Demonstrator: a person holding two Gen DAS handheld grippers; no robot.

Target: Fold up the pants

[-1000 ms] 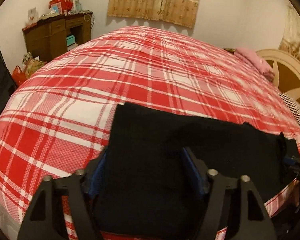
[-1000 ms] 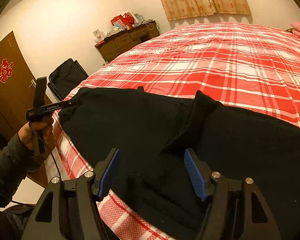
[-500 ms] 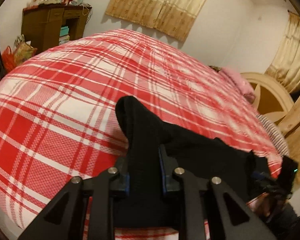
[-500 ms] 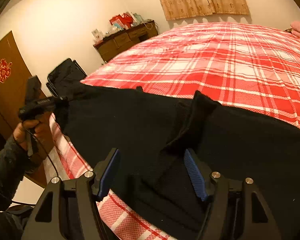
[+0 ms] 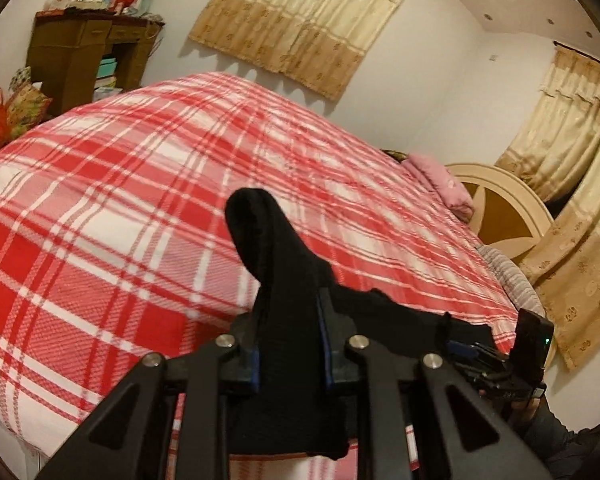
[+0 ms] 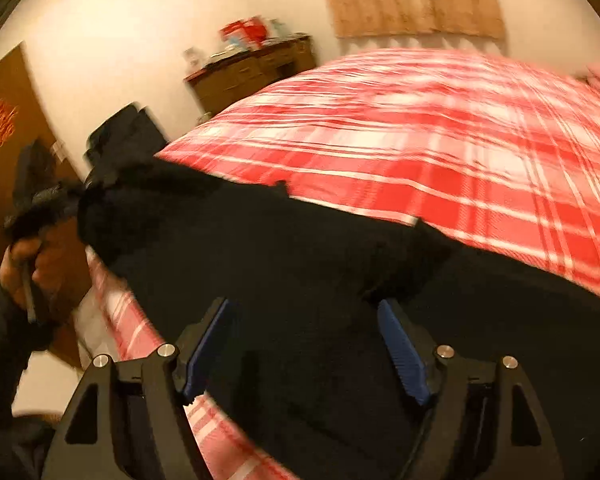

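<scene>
Black pants (image 6: pixel 300 248) lie along the near edge of the bed with the red plaid cover (image 6: pixel 440 128). My left gripper (image 5: pixel 290 320) is shut on one end of the pants (image 5: pixel 268 248), which stands up in a bunched peak between its blue pads, lifted off the cover. In the right wrist view that gripper (image 6: pixel 40 204) shows at the far left in a hand (image 6: pixel 24 260). My right gripper (image 6: pixel 306 320) hovers low over the other part of the pants. Its jaws are opening, with fabric lying below and between them but not pressed. The left wrist view shows it at the lower right (image 5: pixel 464 348).
A wooden dresser (image 5: pixel 88 60) with boxes on top stands beyond the bed's far left corner. A pink pillow (image 5: pixel 440 180) and a cream headboard (image 5: pixel 500 208) are at the right. A black bag or chair (image 6: pixel 124 136) and a brown door (image 6: pixel 4 128) are left of the bed.
My left gripper closed on the end of the pants and raised it off the bed, tilting upward. The right gripper's jaws spread a little wider over the fabric.
</scene>
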